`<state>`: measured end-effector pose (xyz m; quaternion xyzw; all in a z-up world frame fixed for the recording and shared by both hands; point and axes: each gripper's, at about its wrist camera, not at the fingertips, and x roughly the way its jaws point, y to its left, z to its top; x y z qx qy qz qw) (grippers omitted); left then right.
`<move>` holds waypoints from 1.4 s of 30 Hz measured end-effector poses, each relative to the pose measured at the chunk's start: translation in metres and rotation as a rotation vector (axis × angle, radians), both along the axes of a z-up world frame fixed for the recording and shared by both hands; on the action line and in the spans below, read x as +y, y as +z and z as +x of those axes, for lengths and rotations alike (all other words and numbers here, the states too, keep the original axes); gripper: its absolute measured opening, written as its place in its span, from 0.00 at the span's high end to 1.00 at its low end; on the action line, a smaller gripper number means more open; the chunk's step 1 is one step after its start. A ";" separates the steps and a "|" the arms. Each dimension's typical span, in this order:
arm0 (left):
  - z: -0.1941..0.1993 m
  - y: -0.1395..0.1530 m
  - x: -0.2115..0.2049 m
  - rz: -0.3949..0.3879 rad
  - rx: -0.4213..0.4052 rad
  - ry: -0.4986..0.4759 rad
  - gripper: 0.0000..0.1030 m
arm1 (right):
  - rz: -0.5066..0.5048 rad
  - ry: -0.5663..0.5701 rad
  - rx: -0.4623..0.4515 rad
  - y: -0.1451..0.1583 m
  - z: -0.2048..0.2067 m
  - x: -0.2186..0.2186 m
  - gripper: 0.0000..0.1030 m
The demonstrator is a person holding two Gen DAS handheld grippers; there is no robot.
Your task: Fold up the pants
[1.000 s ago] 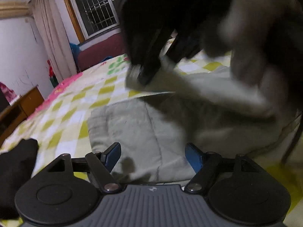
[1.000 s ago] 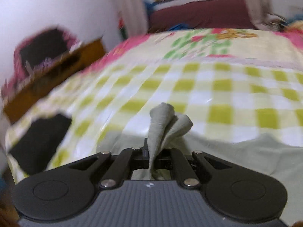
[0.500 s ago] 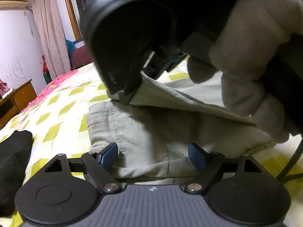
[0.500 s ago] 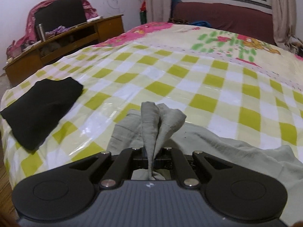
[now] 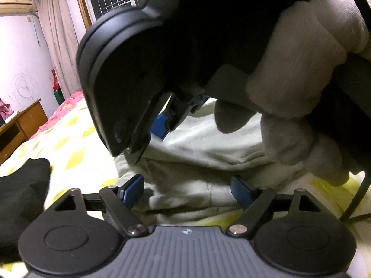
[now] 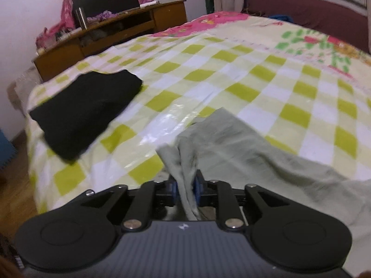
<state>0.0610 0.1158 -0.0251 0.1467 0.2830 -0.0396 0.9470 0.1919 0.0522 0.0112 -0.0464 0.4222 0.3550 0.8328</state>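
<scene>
Grey-green pants (image 5: 185,185) lie on the checked bedspread (image 5: 74,143). My left gripper (image 5: 186,191) is open, its blue pads on either side of the near edge of the folded pants. My right gripper (image 6: 185,188) is shut on a bunched edge of the pants (image 6: 243,148) and holds it just above the bed. In the left wrist view the right gripper's body (image 5: 143,74) and a gloved hand (image 5: 301,69) fill the top, right above the pants.
A folded black garment (image 6: 85,111) lies on the bed's left part, also in the left wrist view (image 5: 20,197). A wooden desk (image 6: 111,30) stands beyond the bed's left edge. A dark cable (image 5: 357,199) hangs at the right.
My right gripper has carried the pants edge over toward the left gripper and lower, near the bed. The left gripper has stayed open at the pants' near edge.
</scene>
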 end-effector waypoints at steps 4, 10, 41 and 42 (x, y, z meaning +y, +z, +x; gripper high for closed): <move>-0.020 0.006 0.000 0.014 -0.011 0.018 0.05 | 0.097 0.031 0.063 0.006 -0.007 -0.012 0.81; -0.029 0.006 -0.001 0.005 -0.017 0.075 0.04 | 0.184 -0.009 0.101 0.009 -0.003 -0.031 0.79; 0.054 -0.016 0.003 -0.074 0.029 0.226 0.00 | 0.093 -0.786 0.131 -0.039 0.042 -0.299 0.86; 0.050 -0.015 0.004 -0.060 0.030 0.234 0.00 | 0.120 -0.786 0.128 -0.036 0.040 -0.304 0.86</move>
